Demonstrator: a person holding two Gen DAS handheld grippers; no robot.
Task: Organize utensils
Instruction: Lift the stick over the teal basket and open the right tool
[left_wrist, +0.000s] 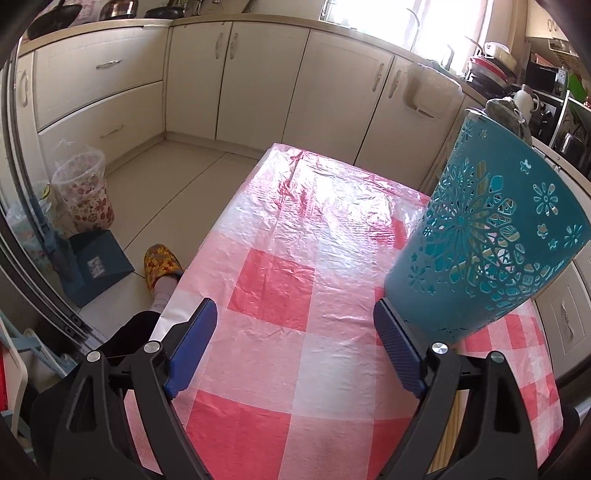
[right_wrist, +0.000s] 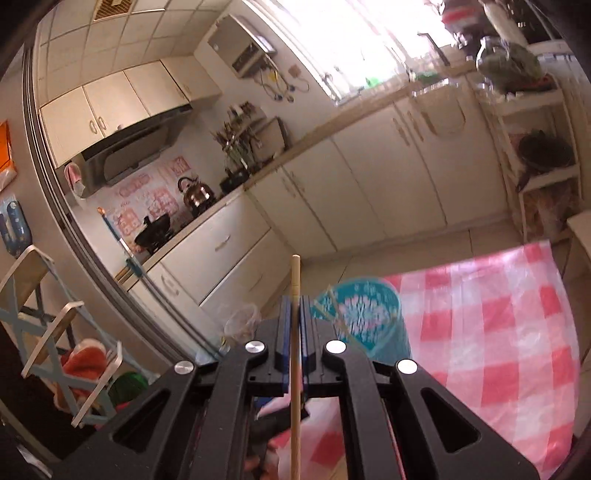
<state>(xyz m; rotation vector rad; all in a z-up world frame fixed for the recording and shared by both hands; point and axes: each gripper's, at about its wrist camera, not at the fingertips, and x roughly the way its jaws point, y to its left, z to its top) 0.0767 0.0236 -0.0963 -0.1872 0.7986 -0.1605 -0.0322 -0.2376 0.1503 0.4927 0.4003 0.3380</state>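
My right gripper (right_wrist: 294, 314) pinches 1 wooden chopstick (right_wrist: 295, 280) between closed pads, just short of the teal perforated holder (right_wrist: 364, 314). That holder already shows some chopsticks inside, so I judge the sorting partly done. My left gripper (left_wrist: 293, 332) gapes wide, empty, beside the holder over the checked tablecloth (left_wrist: 314, 236).
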